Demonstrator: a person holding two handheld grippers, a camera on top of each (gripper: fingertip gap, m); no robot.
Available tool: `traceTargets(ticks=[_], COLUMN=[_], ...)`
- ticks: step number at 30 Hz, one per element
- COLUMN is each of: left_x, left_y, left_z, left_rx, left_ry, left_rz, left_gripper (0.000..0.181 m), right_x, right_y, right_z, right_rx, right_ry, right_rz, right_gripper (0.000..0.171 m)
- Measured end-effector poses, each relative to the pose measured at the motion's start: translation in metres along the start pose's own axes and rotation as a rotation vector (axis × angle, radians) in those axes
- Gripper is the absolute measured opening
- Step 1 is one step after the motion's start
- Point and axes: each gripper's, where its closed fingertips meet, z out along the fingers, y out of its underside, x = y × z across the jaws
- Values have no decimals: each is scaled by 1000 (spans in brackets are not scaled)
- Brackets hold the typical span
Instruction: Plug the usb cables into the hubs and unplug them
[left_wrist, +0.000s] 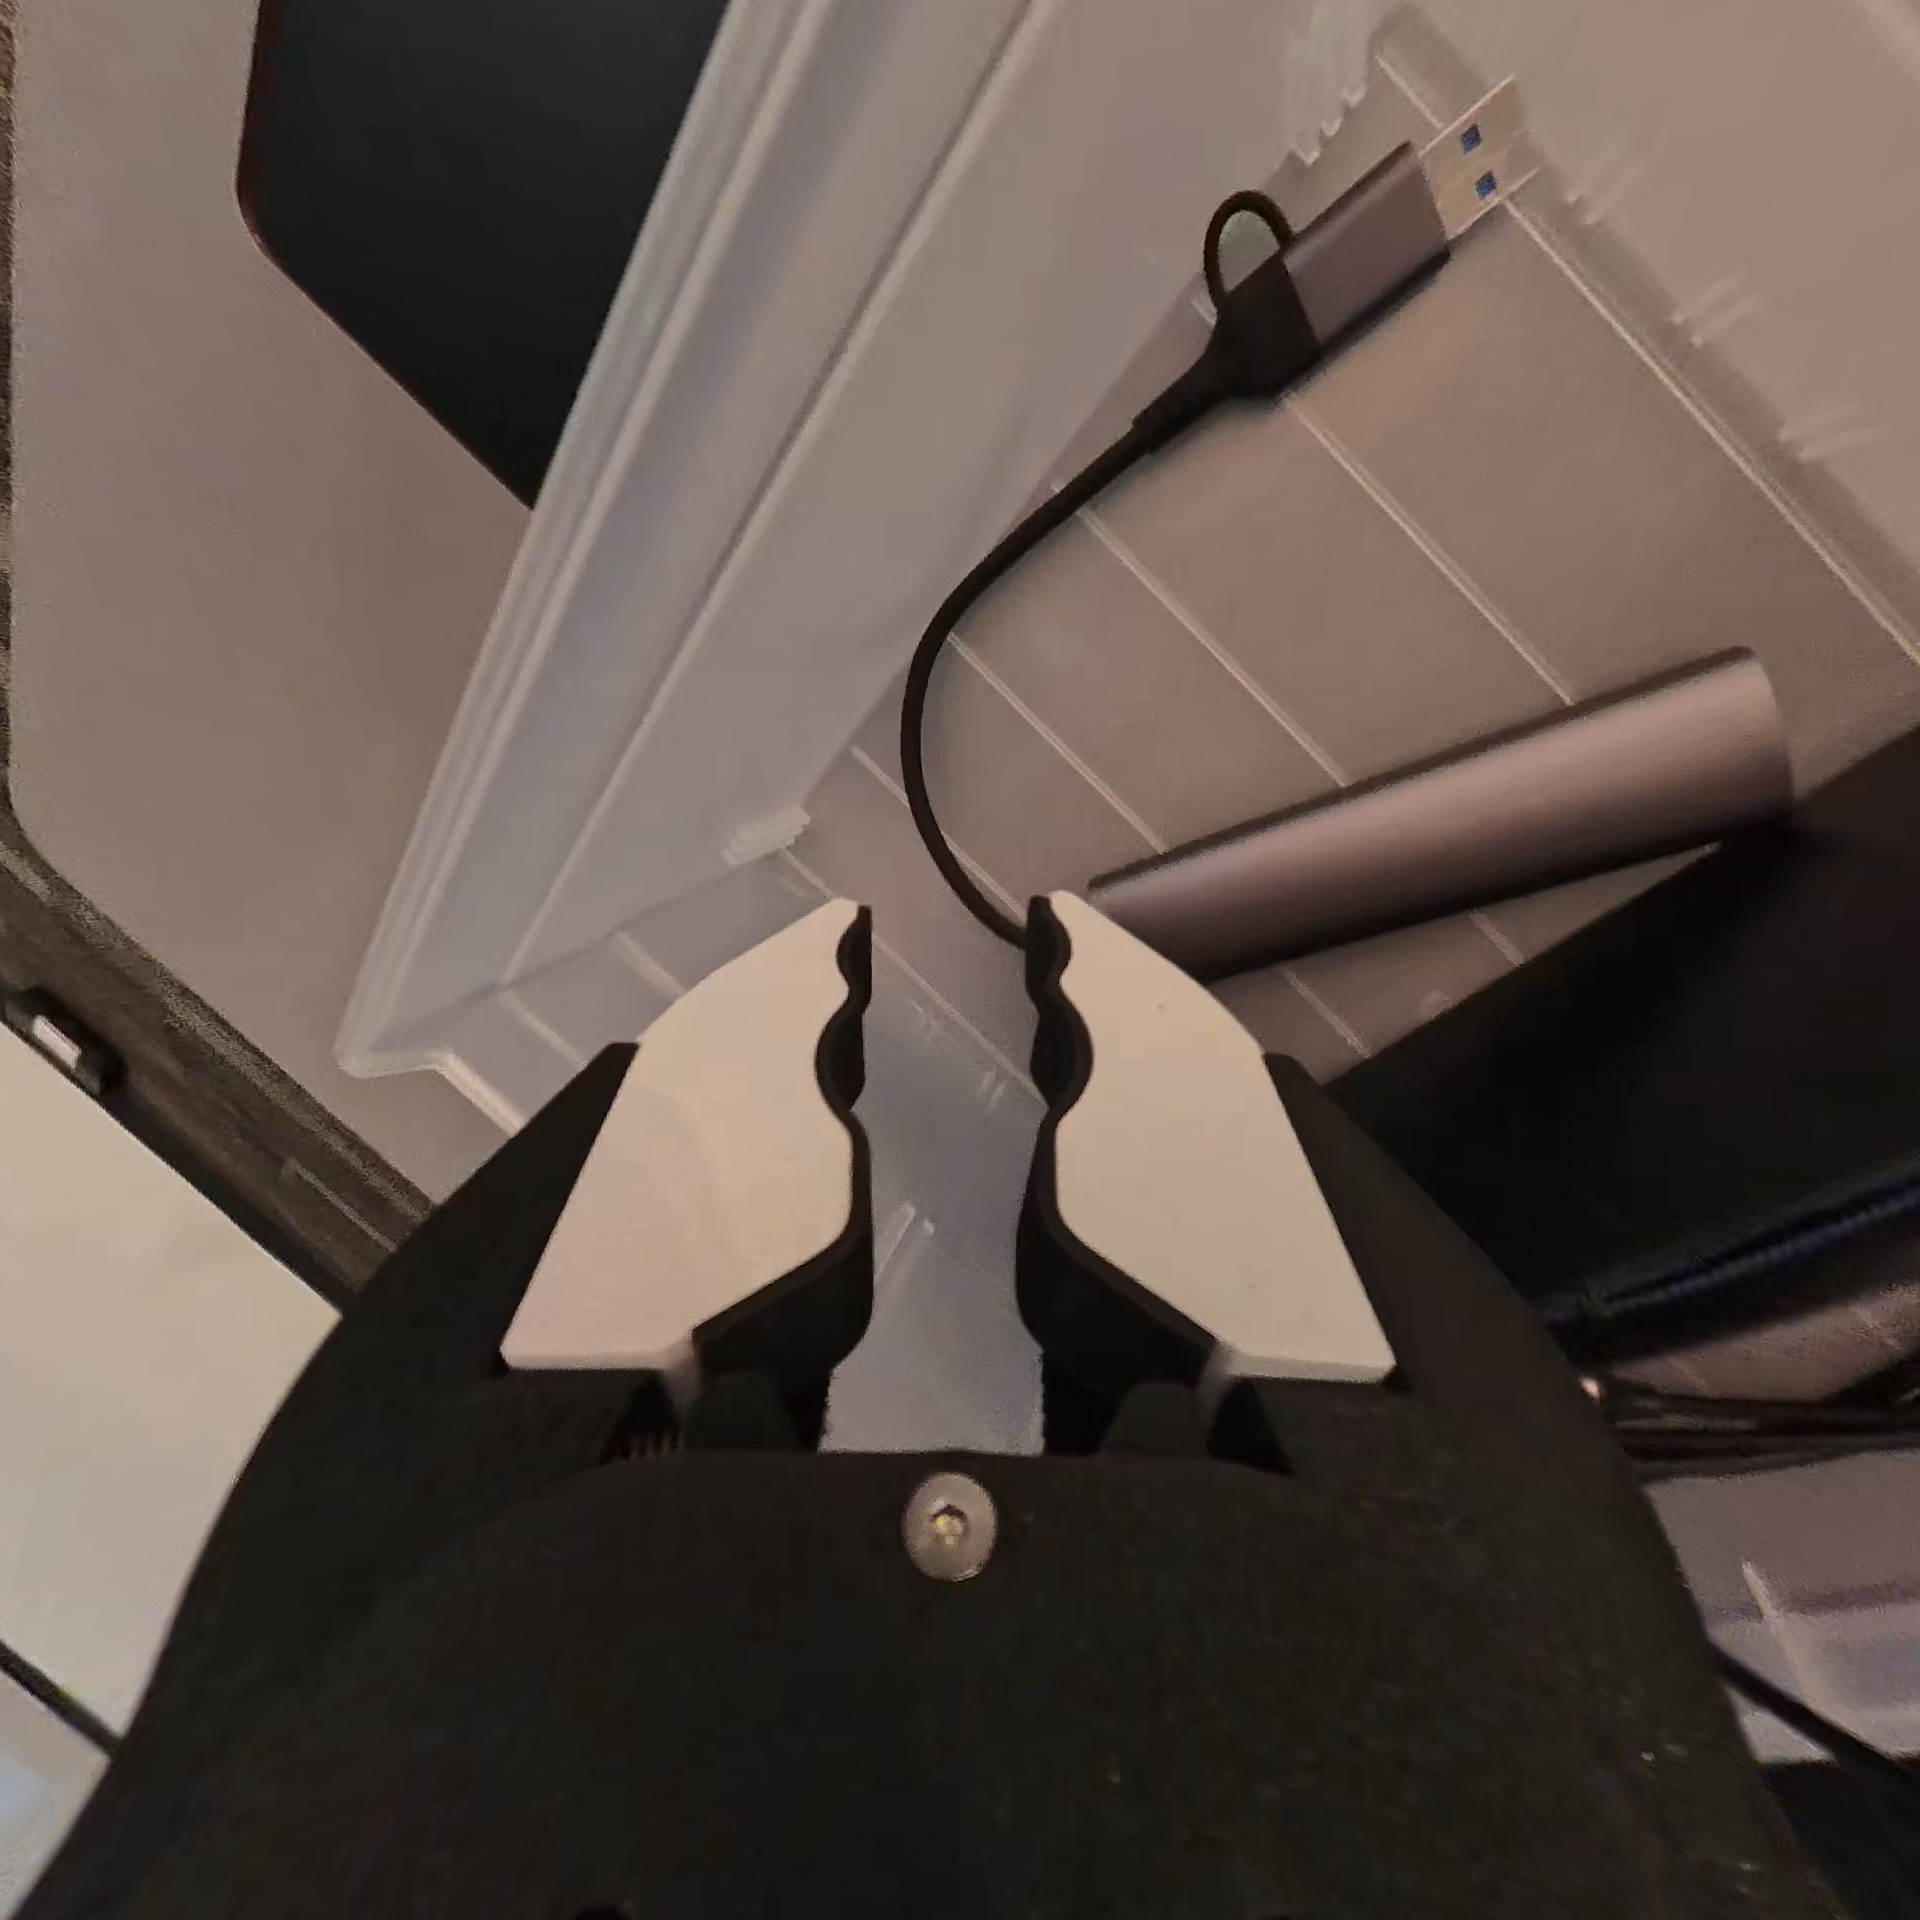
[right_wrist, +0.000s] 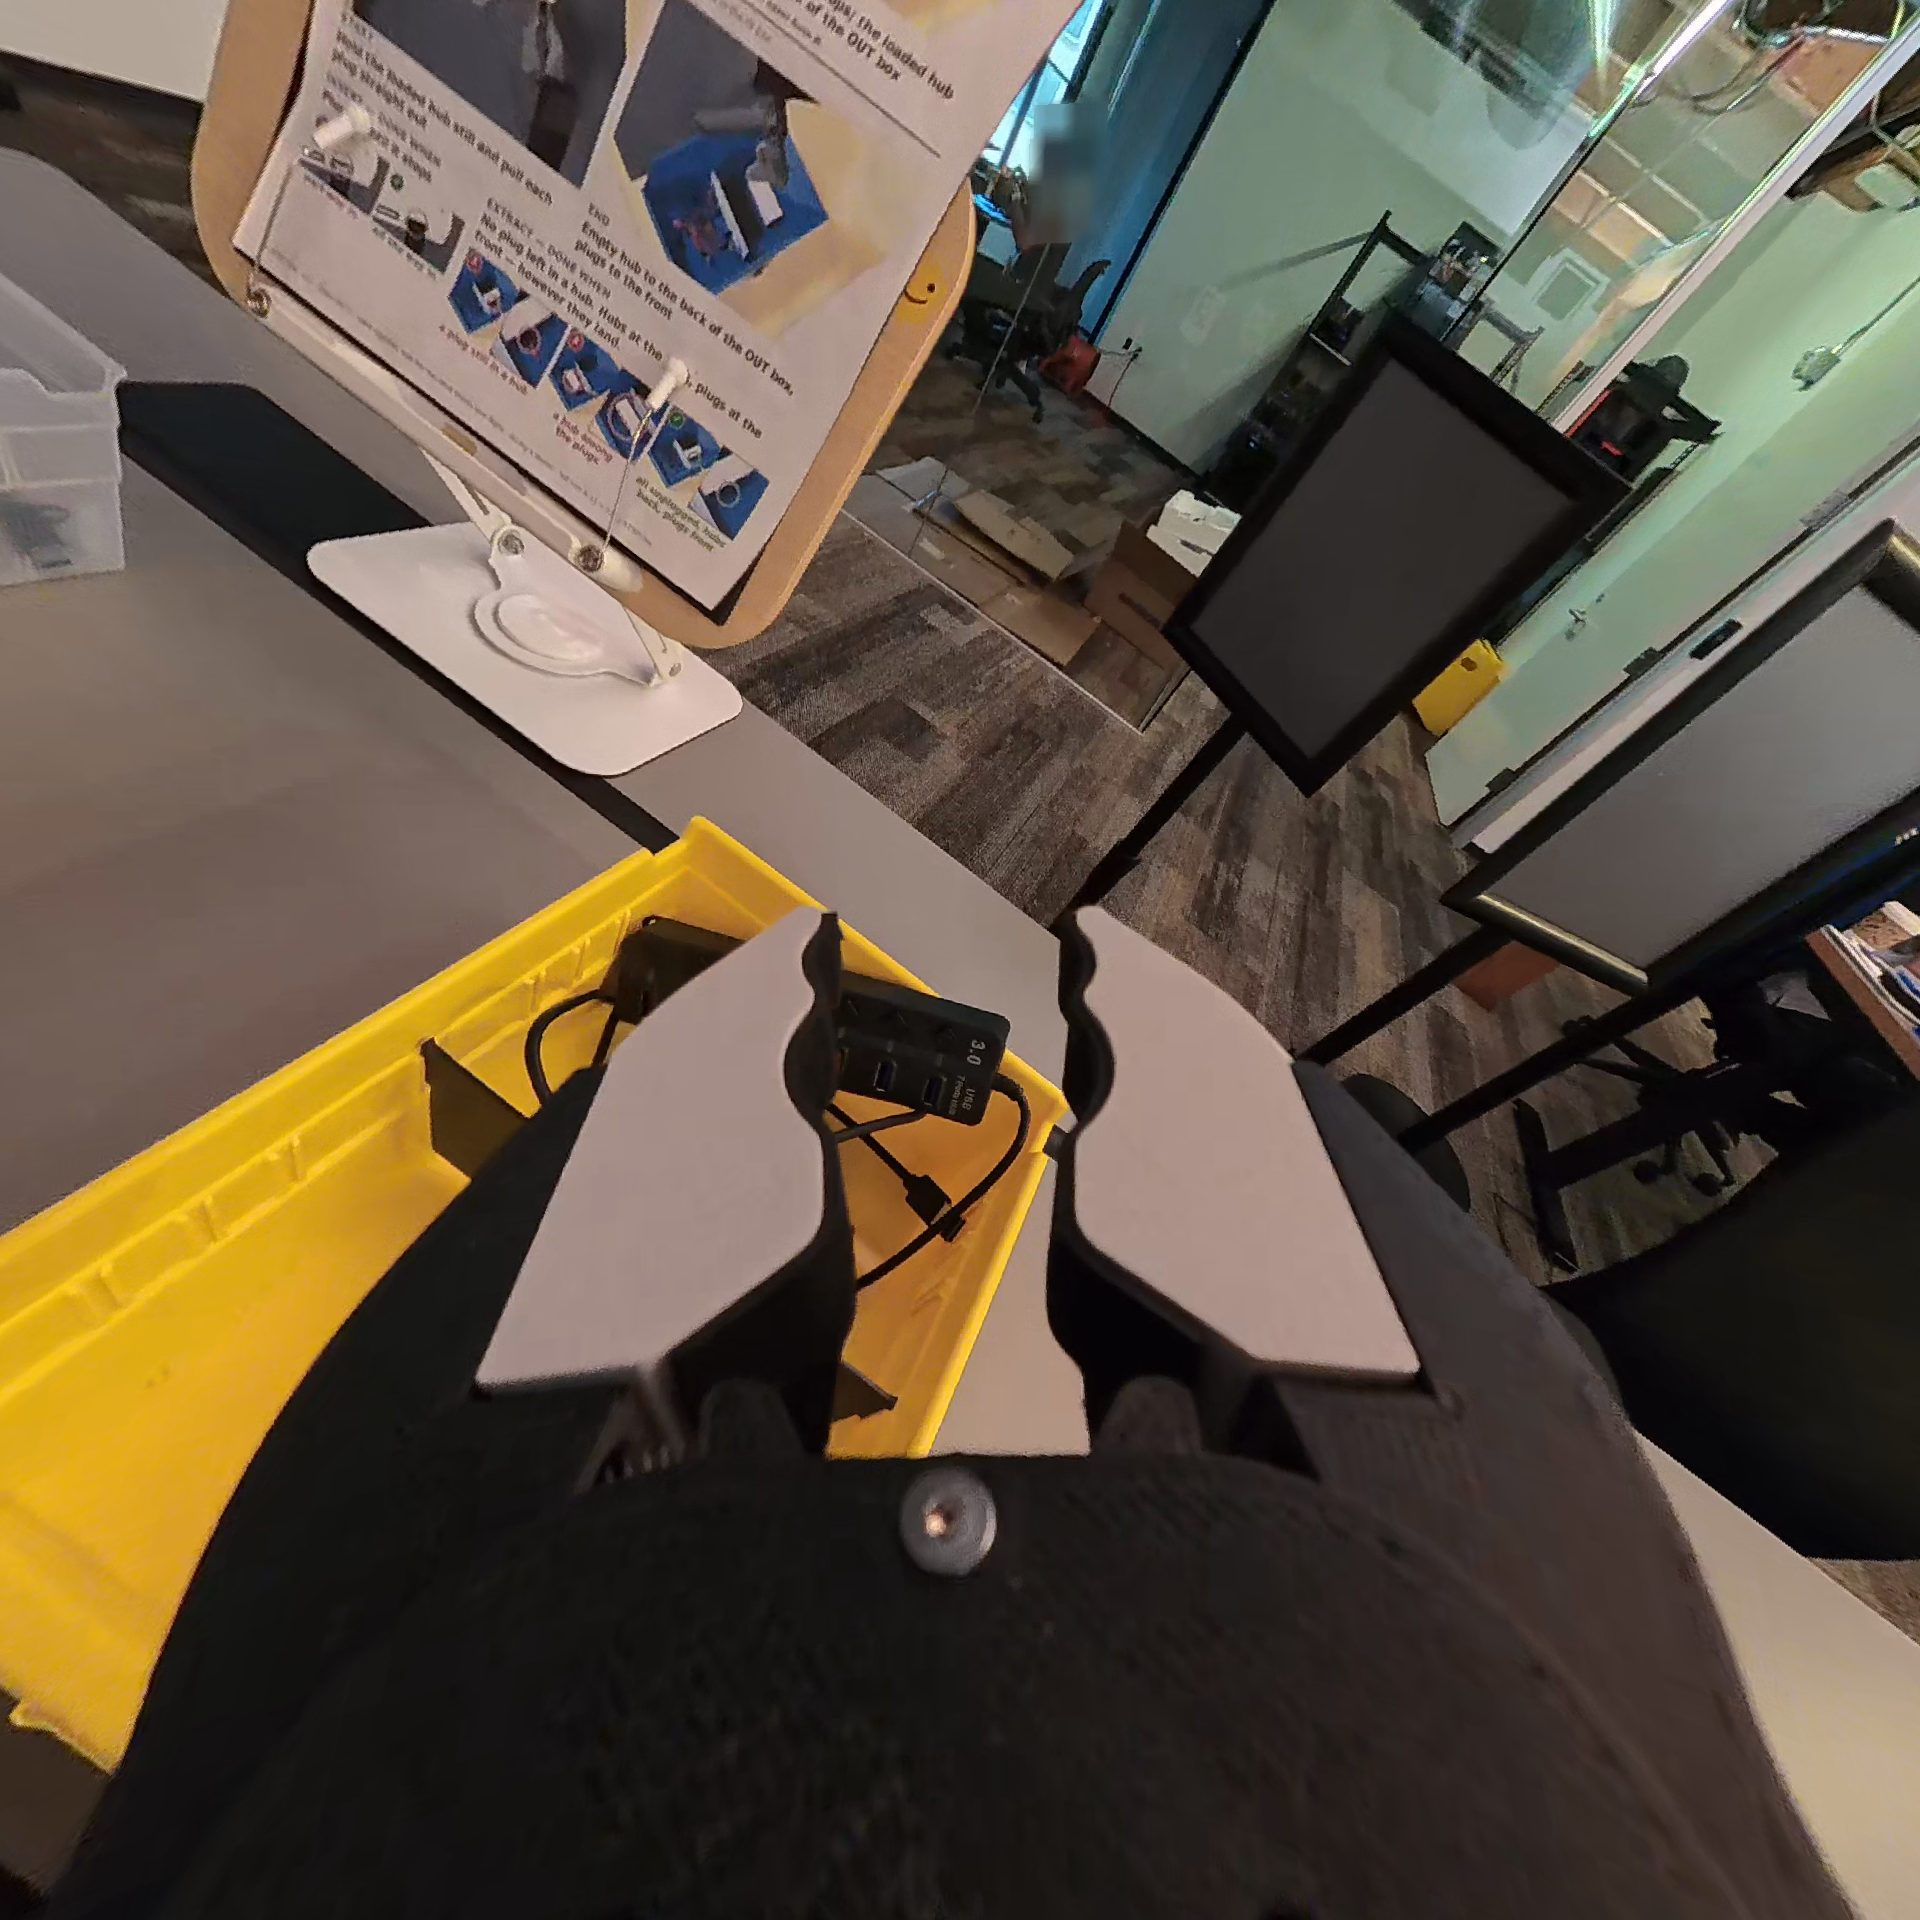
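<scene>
A: What do you see at my left hand-held gripper (left_wrist: 945, 914)?

B: Its jaws stand apart and grip nothing. Your right finger tip is at the black cable (left_wrist: 920, 717) of the grey hub (left_wrist: 1455, 805); I cannot tell if it touches. The grey hub lies in the clear plastic bin (left_wrist: 665, 582), just right of the gripper tips. The cable curves up from the tips to a grey plug with silver connectors (left_wrist: 1371, 234), far beyond the hub.

A: And my right hand-held gripper (right_wrist: 940, 930)?

B: Also open and empty. It hovers over the corner of the yellow bin (right_wrist: 312, 1195). Inside this bin, just behind your left finger, lies a black hub (right_wrist: 920, 1055) with its thin black cord (right_wrist: 935, 1205) looped beside it. The yellow bin rests on the grey tabletop (right_wrist: 208, 790). Beyond the bin stands an instruction sheet on a white stand (right_wrist: 540, 634).
</scene>
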Motion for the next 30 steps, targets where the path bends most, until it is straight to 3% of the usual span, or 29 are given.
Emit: traceTargets(ticks=[10,15,18,23,30], left_x=[-4,-10,-9,-5,-6], left_y=[-3,-1,-3,3,7], left_z=[23,29,30,35,43], left_rx=[-94,-97,-57,-118,-193], left_ry=[33,-2,6,115,120], left_rz=[-55,72,218,236,319], left_gripper=[31,30,14,26,22], right_x=[-7,-8,-10,-15,-17], right_y=[9,11,11,12,13], right_z=[12,13,14,16,19], right_rx=[-63,-77,-83,-104,-131], right_ry=[-23,-31,-37,-47,-50], right_rz=[-30,-34,-40,-66,-86], right_gripper=[41,41,41,41,41])
